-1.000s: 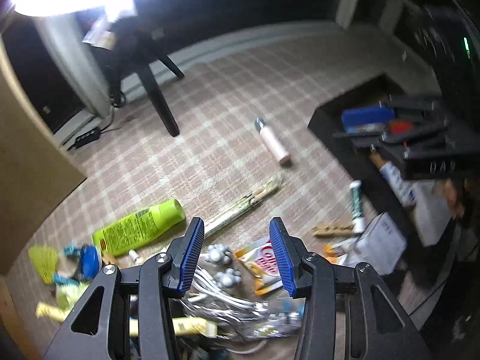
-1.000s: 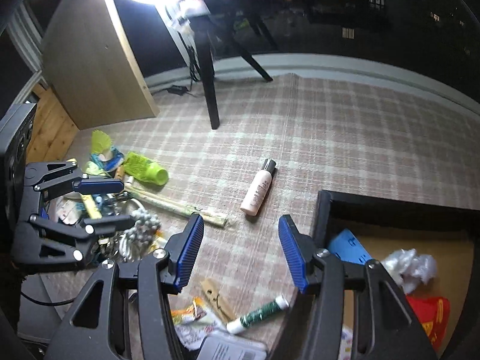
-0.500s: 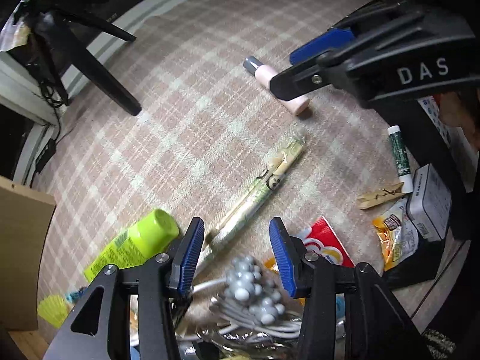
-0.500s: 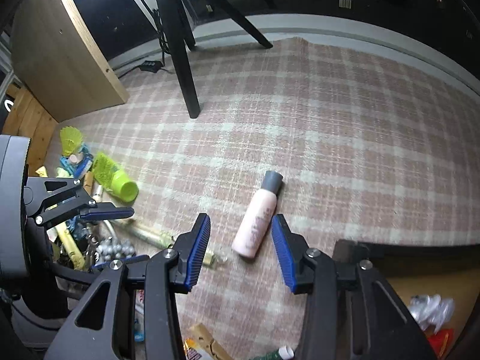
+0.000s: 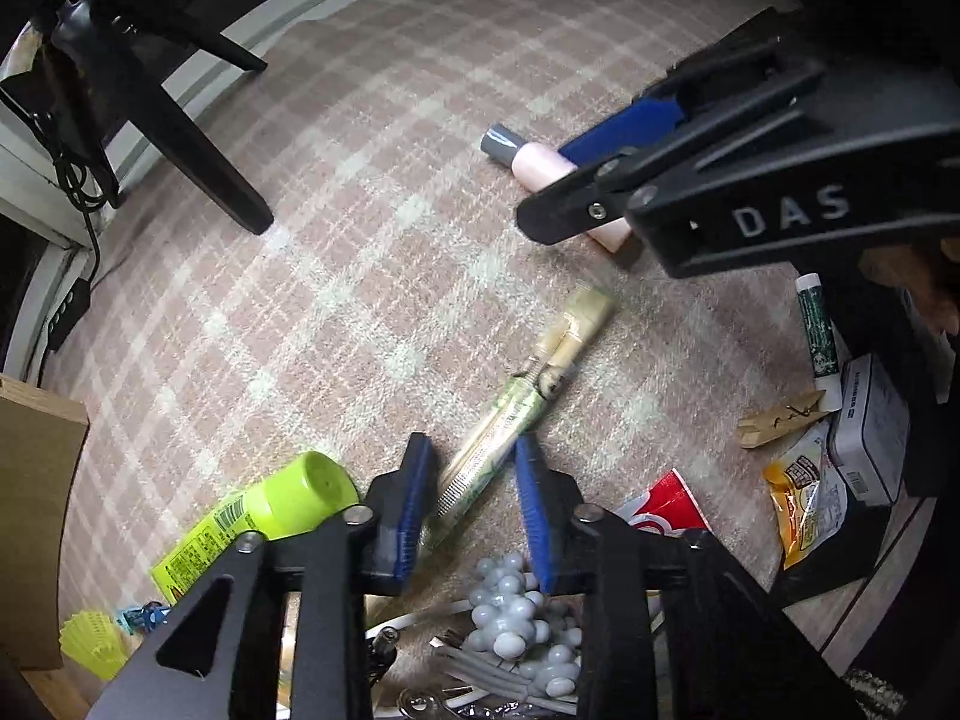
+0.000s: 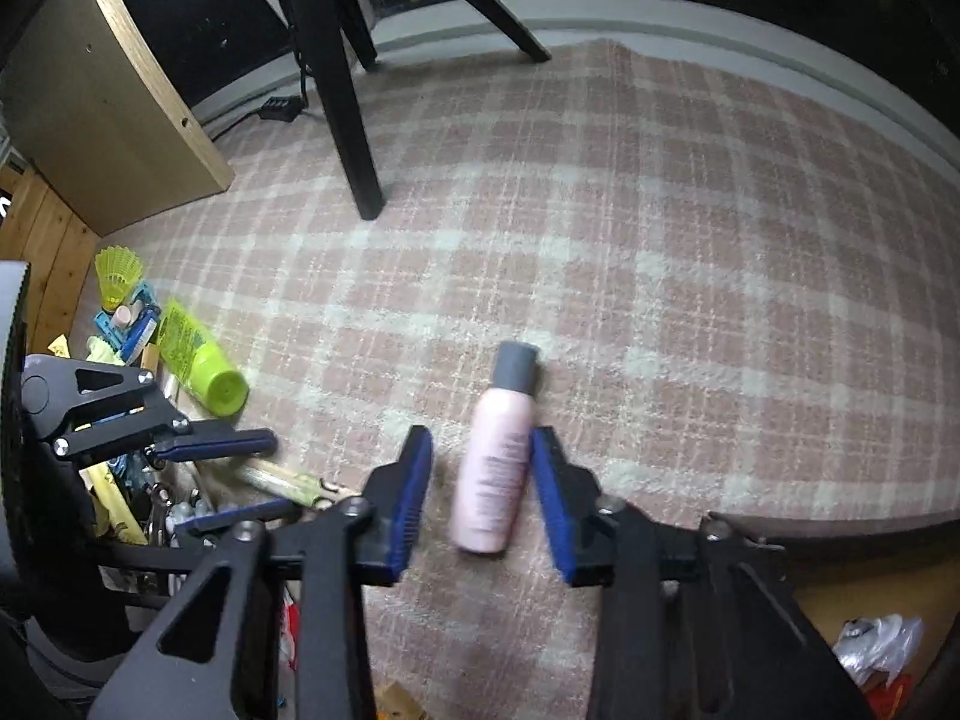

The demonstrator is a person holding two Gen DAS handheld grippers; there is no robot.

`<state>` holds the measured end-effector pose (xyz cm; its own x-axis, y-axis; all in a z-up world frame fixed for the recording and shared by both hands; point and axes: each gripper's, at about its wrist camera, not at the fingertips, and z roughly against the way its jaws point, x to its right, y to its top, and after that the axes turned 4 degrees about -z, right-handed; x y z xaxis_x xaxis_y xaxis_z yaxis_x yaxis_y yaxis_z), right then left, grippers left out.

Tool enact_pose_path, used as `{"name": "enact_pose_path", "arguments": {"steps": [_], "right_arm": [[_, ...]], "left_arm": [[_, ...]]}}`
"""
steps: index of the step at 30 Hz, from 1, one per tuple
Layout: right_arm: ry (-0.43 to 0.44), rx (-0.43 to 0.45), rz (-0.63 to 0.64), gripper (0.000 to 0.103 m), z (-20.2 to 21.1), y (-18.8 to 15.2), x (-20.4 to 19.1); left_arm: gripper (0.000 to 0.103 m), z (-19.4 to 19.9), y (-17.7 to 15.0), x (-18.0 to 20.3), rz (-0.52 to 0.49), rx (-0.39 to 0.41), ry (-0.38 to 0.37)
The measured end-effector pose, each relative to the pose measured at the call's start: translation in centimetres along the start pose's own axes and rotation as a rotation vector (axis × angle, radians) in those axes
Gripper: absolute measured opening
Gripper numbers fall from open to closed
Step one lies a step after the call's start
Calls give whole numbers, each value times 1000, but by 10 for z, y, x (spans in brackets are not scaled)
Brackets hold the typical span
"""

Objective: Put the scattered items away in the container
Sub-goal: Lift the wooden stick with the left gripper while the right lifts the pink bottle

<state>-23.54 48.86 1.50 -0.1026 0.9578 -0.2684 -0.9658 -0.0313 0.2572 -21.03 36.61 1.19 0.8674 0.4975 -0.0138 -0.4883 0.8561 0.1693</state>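
On the plaid rug lies a long paper-wrapped stick packet (image 5: 516, 402); its lower end sits between the pads of my left gripper (image 5: 474, 504). The jaws are closing, with a gap still showing on the right side. A pink bottle with a grey cap (image 6: 495, 462) lies between the pads of my right gripper (image 6: 480, 495), whose jaws are also closing; the right pad is at the bottle, the left pad stands apart. The black container (image 6: 828, 531) shows at the lower right. The left wrist view shows the right gripper (image 5: 636, 138) over the pink bottle (image 5: 540, 162).
A lime-green bottle (image 5: 264, 516), grey beads (image 5: 516, 612), a red packet (image 5: 666, 504), a clothespin (image 5: 780, 420), a green tube (image 5: 816, 330) and a tin (image 5: 870, 426) lie around. A black chair leg (image 6: 348, 120) and a wooden board (image 6: 114, 90) stand behind.
Both grippers have come down toward the rug and their jaws have narrowed. The right one moved over the pink bottle, the left one over the stick packet.
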Motion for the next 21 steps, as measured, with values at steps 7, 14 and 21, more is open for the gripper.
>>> {"name": "enact_pose_path", "arguments": {"steps": [7, 14, 21], "right_arm": [[36, 11, -35, 21, 2, 0, 14], [73, 72, -66, 21, 27, -6, 29], [93, 120, -81, 21, 50, -11, 28]], "left_arm": [[16, 8, -4, 3, 8, 30, 6], [7, 23, -6, 1, 48, 69, 23], [4, 41, -8, 2, 81, 112, 29]]}}
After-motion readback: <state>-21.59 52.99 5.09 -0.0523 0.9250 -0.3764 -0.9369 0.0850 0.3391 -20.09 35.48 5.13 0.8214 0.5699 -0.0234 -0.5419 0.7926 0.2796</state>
